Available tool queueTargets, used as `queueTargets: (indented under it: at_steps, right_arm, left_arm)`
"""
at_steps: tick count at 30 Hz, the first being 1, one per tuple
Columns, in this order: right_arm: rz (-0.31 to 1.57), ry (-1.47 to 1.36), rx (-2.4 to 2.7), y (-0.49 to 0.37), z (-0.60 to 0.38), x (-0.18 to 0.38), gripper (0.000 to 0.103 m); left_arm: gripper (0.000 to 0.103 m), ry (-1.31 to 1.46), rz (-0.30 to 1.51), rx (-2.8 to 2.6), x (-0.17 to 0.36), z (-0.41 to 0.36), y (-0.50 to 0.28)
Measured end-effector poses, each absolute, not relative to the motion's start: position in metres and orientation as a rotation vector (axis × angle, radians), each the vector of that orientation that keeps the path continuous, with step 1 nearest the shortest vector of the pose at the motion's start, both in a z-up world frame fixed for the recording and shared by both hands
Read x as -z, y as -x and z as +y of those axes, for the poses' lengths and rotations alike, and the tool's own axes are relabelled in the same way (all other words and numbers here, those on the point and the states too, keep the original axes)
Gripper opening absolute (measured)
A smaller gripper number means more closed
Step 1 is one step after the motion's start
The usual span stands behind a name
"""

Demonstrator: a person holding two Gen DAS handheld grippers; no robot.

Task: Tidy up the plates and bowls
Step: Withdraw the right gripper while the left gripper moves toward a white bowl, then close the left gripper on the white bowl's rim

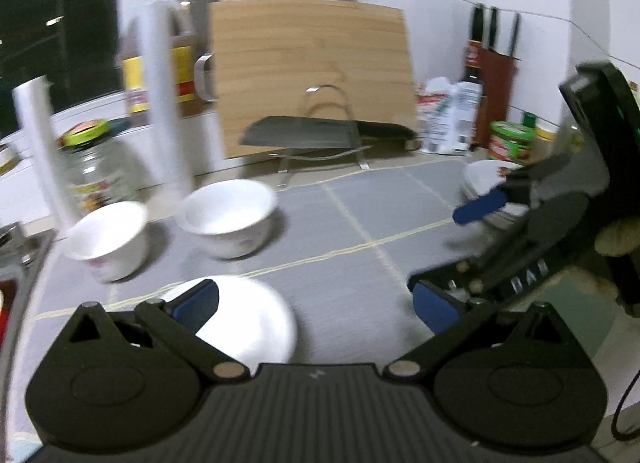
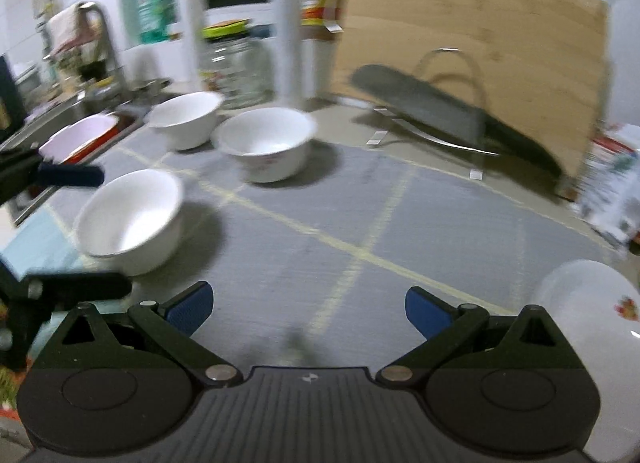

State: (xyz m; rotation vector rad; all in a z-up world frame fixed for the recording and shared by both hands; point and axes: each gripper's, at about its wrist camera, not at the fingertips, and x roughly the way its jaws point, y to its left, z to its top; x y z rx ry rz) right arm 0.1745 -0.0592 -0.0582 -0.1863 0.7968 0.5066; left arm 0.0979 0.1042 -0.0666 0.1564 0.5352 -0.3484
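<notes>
Nearest bowl (image 1: 244, 323) sat just beyond my left gripper (image 1: 316, 305), toward its left finger (jaws apart, empty); right gripper (image 2: 308, 309), likewise apart, hung farther off.

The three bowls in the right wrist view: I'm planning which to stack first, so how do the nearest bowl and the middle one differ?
The nearest bowl looks plain white on its visible side; the middle bowl shows a small reddish print on its outer wall. The nearest bowl stands alone at the mat's left edge, while the middle bowl sits farther back, close beside the far bowl. Both are white, upright and empty.
</notes>
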Motion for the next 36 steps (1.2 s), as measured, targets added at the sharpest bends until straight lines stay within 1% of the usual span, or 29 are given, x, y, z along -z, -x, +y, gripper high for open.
queueTargets:
  at_steps: [8, 18, 29, 36]
  right_arm:
    - [0.831, 0.29, -0.653, -0.172, 0.002, 0.086, 0.103]
    - [0.876, 0.367, -0.766, -0.172, 0.044, 0.109, 0.103]
    - [0.748, 0.345, -0.852, -0.163, 0.03, 0.116, 0.103]
    - [0.729, 0.331, -0.802, -0.162, 0.036, 0.116, 0.103]
  left_arm:
    - [0.102, -0.099, 0.598, 0.248, 0.073, 0.152, -0.101]
    - [0.102, -0.076, 0.62, 0.221, 0.076, 0.174, -0.112]
    - [0.102, -0.045, 0.661, 0.266, 0.08, 0.179, -0.13]
    - [0.102, -0.042, 0.687, 0.303, 0.08, 0.181, -0.142]
